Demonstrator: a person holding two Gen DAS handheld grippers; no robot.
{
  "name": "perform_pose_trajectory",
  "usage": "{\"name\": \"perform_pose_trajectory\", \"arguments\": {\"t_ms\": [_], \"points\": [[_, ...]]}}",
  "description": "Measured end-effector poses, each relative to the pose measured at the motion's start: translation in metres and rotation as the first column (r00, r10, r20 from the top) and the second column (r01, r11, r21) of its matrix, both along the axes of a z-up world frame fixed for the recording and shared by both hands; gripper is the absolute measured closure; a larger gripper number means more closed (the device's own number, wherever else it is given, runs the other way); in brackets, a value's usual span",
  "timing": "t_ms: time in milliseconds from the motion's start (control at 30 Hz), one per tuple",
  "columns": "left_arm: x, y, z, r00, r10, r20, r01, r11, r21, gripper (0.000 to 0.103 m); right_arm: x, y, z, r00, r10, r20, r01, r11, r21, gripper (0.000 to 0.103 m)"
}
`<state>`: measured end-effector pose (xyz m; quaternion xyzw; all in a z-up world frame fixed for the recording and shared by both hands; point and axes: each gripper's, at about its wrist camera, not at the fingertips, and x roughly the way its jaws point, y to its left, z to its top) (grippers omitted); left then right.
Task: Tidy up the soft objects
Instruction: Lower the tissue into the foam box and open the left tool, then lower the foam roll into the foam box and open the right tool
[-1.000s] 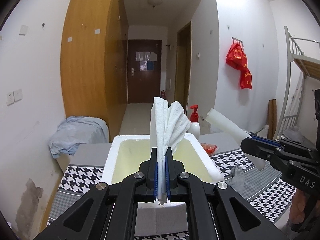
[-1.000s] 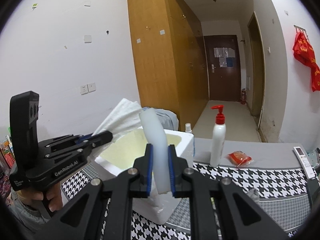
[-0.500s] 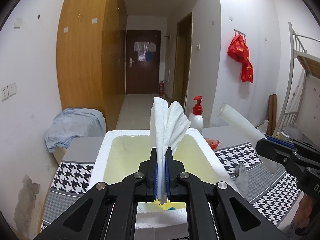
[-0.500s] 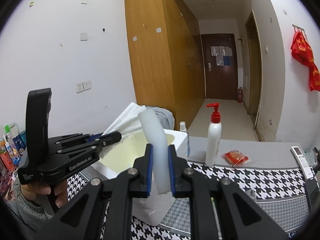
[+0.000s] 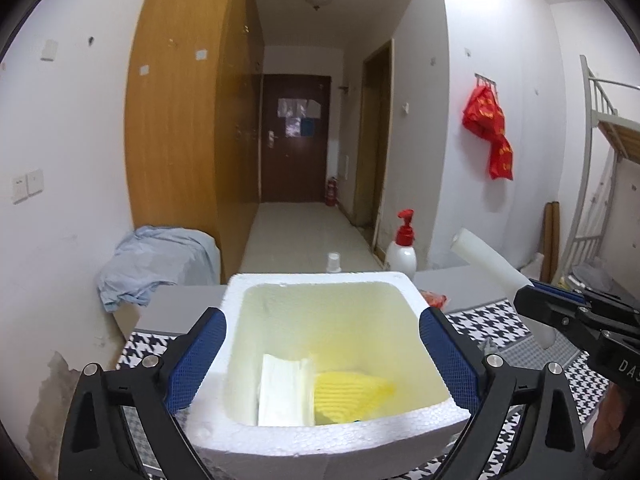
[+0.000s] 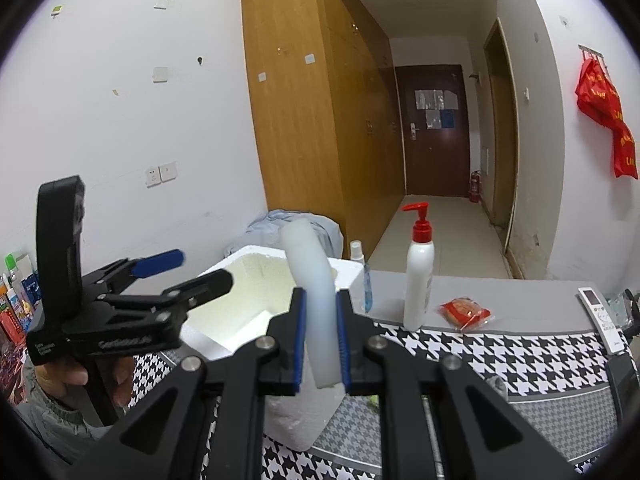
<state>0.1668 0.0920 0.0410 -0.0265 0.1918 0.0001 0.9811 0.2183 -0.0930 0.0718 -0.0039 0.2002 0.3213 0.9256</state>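
Note:
My left gripper hovers over the white foam box, its jaws opening wide with nothing pressed between the blue pads. A folded white tissue lies in the bottom of the box beside a yellow cloth. My right gripper is shut on a pale, bent foam tube that sticks up just right of the box. In the right wrist view the left gripper reaches over the box's near corner, held by a person's hand.
The box stands on a houndstooth cloth. Behind it are a small spray bottle, a white pump bottle with a red top, a red packet and a remote. A blue-grey cloth heap lies at the far left.
The left gripper has opened and let go of the white tissue, which now lies in the box beside the yellow cloth. The right gripper still holds the foam tube in place.

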Motion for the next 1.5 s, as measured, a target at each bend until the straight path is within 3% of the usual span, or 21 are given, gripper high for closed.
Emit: {"name": "perform_pose_trajectory", "arguments": {"t_ms": [200,700,1133,1500], "points": [[-0.007,0.007,0.001,0.999,0.043,0.020,-0.043,0.999,0.016,0.001,0.004,0.006,-0.002,1.000,-0.002,-0.005,0.002,1.000,-0.013,0.086],[-0.040,0.033,0.006,0.991,0.123,0.054,-0.126,0.991,0.047,0.001,0.005,0.030,0.001,1.000,0.012,-0.005,-0.012,1.000,-0.028,0.086],[-0.059,0.064,-0.001,0.976,0.214,0.048,-0.215,0.976,0.020,0.001,0.010,0.067,-0.001,0.997,0.072,-0.022,-0.073,0.996,-0.051,0.086],[-0.072,0.074,-0.005,0.978,0.204,0.037,-0.204,0.979,-0.001,0.001,0.018,0.085,-0.007,0.994,0.093,-0.053,-0.096,0.994,-0.058,0.086]]}}
